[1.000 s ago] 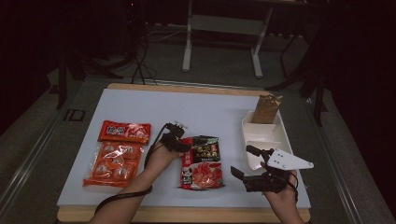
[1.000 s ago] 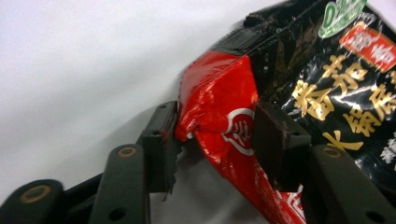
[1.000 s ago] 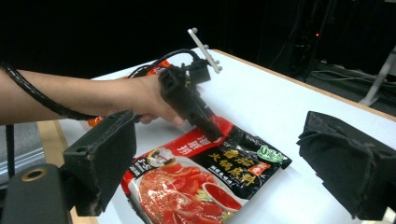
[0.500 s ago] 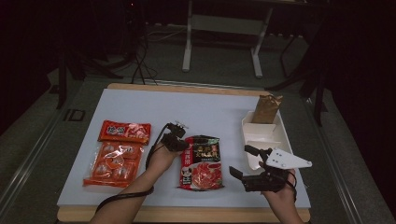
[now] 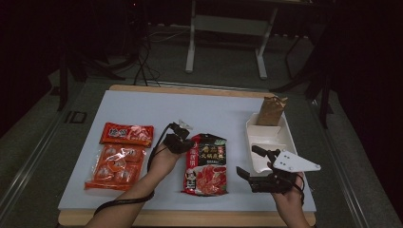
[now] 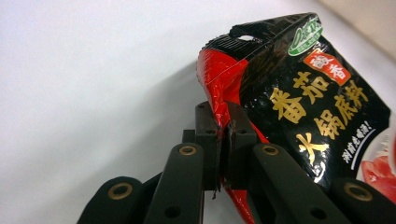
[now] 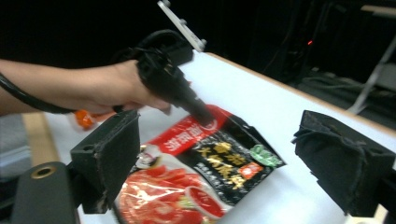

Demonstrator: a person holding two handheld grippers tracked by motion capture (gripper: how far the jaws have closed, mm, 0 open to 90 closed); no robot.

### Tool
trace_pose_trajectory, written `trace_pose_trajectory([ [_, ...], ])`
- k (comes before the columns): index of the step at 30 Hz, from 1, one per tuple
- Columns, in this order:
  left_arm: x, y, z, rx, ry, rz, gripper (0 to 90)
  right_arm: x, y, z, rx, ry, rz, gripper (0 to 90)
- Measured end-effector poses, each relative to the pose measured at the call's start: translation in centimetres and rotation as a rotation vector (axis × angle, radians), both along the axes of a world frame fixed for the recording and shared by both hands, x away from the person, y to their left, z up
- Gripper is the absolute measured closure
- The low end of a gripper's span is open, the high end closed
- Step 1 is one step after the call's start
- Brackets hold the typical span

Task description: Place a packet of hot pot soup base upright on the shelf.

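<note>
Fingers of left gripper pinch the sauce packet — edge lifted.

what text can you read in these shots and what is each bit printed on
"番茄" and "火锅底料": large gold characters on the black-and-red packet that the left gripper pinches by its edge.
"酸香": orange tag on the same packet.
Green oval logo at the packet's top corner: Latin lettering, too blurred to read.
White slanted line by the gold characters: too small to read.
Orange packets: yellow print, too small to read.
</note>
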State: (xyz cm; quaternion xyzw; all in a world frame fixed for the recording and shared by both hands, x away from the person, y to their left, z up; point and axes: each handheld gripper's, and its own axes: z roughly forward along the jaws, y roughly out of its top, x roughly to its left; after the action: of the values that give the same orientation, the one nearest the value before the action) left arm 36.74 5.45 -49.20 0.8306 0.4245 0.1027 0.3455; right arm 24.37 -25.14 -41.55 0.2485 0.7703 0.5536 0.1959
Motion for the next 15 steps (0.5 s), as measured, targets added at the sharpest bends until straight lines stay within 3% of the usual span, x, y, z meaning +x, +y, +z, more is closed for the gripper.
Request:
trace_pose_trajectory([
  [9, -1.8, 0.1, 2.1, -0.051, -0.092, -0.032, 87.3, 0.0, -0.3, 0.2, -0.016, -0.041, -0.036, 12.6],
  [12, -2.3, 0.2, 2.6, -0.064, -0.108, -0.038, 87.5, 0.0, -0.3, 0.2, -0.029, -0.018, -0.062, 10.8],
  [13, -2.6, 0.3, 2.7, -0.072, -0.116, -0.039, 87.5, 0.1, -0.4, 0.2, -0.020, 0.012, -0.066, 10.6],
  [15, -3.0, 0.4, 3.0, -0.081, -0.129, -0.044, 87.6, 0.1, -0.4, 0.2, -0.011, 0.020, -0.061, 10.6],
])
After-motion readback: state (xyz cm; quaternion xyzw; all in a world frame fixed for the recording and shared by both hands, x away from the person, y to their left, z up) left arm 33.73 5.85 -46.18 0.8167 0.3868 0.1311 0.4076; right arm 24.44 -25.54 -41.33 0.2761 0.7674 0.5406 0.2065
